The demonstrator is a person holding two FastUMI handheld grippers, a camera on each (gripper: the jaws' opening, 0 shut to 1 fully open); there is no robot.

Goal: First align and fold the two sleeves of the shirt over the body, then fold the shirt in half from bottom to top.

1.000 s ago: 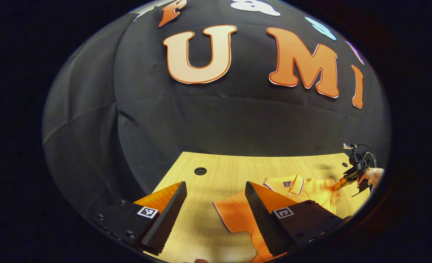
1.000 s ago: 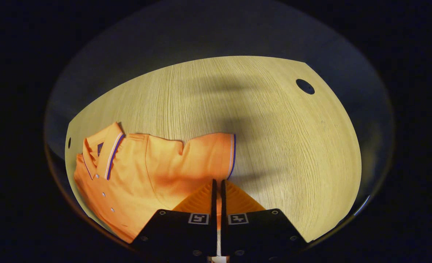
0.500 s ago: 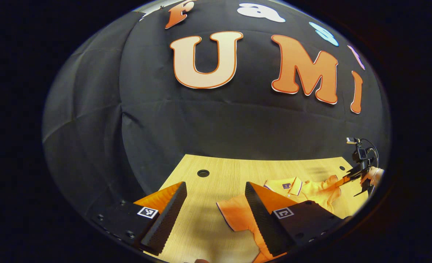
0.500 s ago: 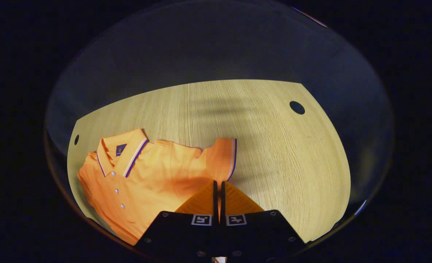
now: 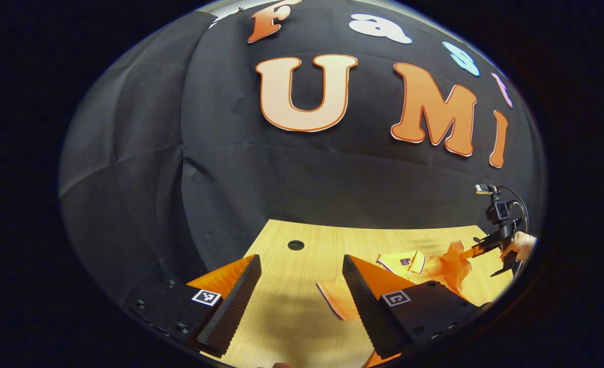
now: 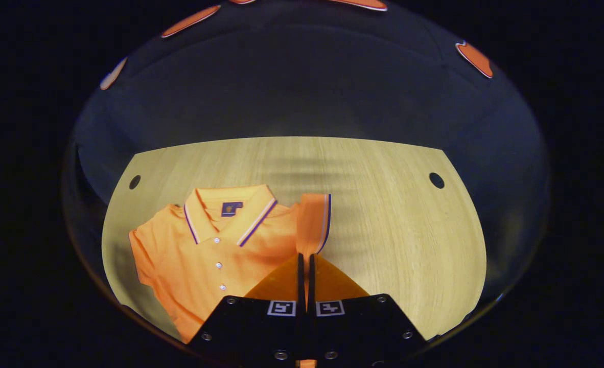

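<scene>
An orange polo shirt (image 6: 205,250) with a striped collar lies face up on the wooden table (image 6: 384,214). My right gripper (image 6: 304,258) is shut on the shirt's sleeve (image 6: 314,222), which stands lifted above the table with its striped cuff up. In the left gripper view the shirt (image 5: 414,263) lies at the right, and the other sleeve (image 5: 335,299) rests flat beside my left gripper (image 5: 302,276), which hovers open over bare table with nothing between its fingers. The right gripper (image 5: 473,251) appears far right, held by a hand (image 5: 519,245) and raising the sleeve.
The table has round cable holes (image 6: 436,180), (image 6: 135,182), (image 5: 296,245). The black booth wall rises behind the table's far edge. Bare wood stretches to the right of the shirt in the right gripper view.
My right gripper has raised the sleeve off the table and swung it toward the shirt's body. The left gripper has drifted slightly away from the other sleeve, still open.
</scene>
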